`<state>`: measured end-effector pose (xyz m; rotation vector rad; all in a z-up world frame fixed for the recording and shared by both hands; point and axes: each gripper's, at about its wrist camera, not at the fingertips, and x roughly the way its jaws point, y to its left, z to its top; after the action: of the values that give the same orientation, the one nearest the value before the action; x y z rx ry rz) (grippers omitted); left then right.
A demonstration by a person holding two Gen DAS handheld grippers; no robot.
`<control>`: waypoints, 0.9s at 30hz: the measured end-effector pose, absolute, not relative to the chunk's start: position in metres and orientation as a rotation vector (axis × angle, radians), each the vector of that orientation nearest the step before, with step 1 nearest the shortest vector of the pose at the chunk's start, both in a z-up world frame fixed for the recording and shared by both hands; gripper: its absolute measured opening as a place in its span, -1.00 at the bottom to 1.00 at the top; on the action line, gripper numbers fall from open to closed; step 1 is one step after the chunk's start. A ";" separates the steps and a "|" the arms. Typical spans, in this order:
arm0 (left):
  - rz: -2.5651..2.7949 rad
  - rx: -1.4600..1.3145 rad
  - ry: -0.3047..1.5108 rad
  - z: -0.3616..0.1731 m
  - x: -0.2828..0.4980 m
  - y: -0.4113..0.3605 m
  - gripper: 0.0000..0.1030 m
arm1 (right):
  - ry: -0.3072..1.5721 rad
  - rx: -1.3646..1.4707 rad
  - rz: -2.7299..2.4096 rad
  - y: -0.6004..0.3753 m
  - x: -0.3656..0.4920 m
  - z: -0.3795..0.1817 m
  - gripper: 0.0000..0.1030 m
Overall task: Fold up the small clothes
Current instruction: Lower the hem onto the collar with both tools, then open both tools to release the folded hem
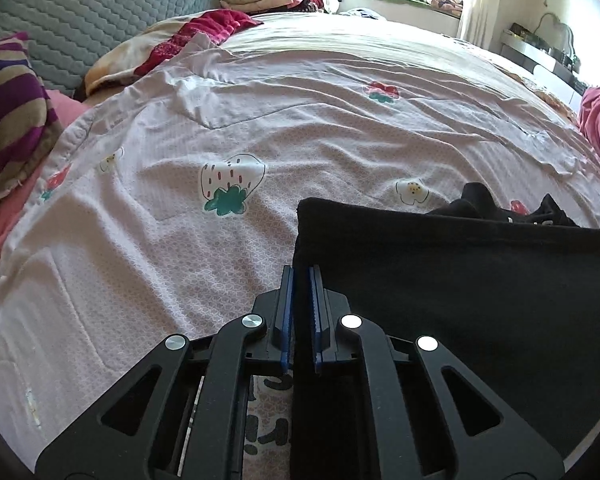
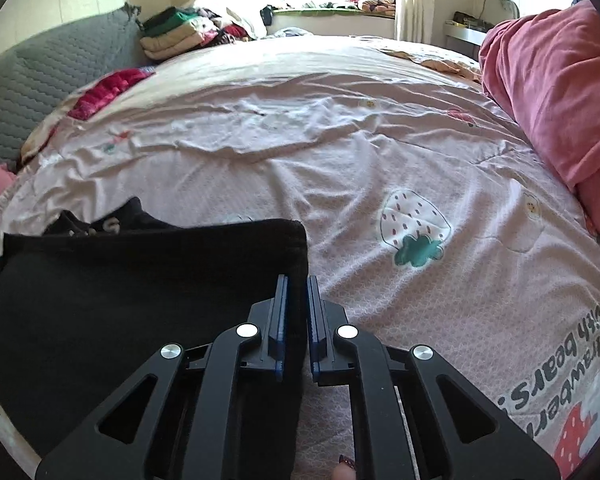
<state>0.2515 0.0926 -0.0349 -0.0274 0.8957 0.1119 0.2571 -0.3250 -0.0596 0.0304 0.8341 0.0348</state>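
Note:
A small black garment (image 1: 460,280) lies on the pale pink strawberry-print bedspread (image 1: 220,120). My left gripper (image 1: 301,276) is shut on the garment's left edge, with the black cloth pinched between its blue pads. In the right wrist view the same black garment (image 2: 120,288) stretches to the left. My right gripper (image 2: 297,284) is shut on its right edge. The cloth is held taut between the two grippers, just above the bed. A crumpled part of the garment (image 1: 480,200) with white print lies behind the stretched edge.
A pink quilt (image 2: 560,92) is bunched along the right side of the bed. A striped pillow (image 1: 8,116) and a grey quilted headboard (image 1: 100,12) are at the left. Folded clothes (image 2: 180,36) are stacked at the far end, with a red cloth (image 1: 204,32) nearby.

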 end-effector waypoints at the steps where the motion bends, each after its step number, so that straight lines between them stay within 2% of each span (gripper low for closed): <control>1: 0.114 -0.024 0.897 -0.035 0.251 0.092 -0.89 | 0.834 0.030 0.024 -0.325 0.256 -0.060 -0.70; 3: 0.116 -0.021 0.902 -0.034 0.249 0.092 -0.87 | 0.832 0.039 0.013 -0.327 0.254 -0.059 -0.57; 5: 0.114 -0.017 0.909 -0.033 0.248 0.092 -0.85 | 0.827 0.047 0.001 -0.329 0.252 -0.057 -0.37; 7: 0.114 -0.017 0.910 -0.031 0.246 0.092 -0.74 | 0.820 0.065 0.003 -0.331 0.248 -0.055 -0.35; 10: 0.104 -0.034 0.913 -0.027 0.241 0.093 -0.70 | 0.805 0.064 0.000 -0.329 0.242 -0.051 -0.26; 12: 0.099 -0.031 0.905 -0.023 0.237 0.092 -0.62 | 0.784 0.050 -0.005 -0.327 0.237 -0.045 -0.17; 13: 0.096 -0.031 0.902 -0.021 0.236 0.092 -0.56 | 0.769 0.044 -0.008 -0.325 0.233 -0.042 -0.06; 19: 0.069 -0.025 0.883 -0.010 0.218 0.088 -0.35 | 0.721 0.028 0.049 -0.312 0.213 -0.025 0.04; 23: 0.047 -0.019 0.871 -0.004 0.202 0.086 -0.30 | 0.727 0.006 0.110 -0.296 0.198 -0.021 0.13; 25: 0.031 -0.019 0.876 -0.003 0.193 0.085 -0.08 | 0.734 -0.001 0.145 -0.286 0.188 -0.020 0.17; 27: 0.017 -0.026 0.889 -0.005 0.187 0.083 -0.03 | 0.739 -0.004 0.171 -0.276 0.180 -0.020 0.18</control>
<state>0.1868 0.0831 -0.0049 -0.0261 0.8894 0.0173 0.1802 -0.2764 -0.0196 -0.0037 0.7386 0.1714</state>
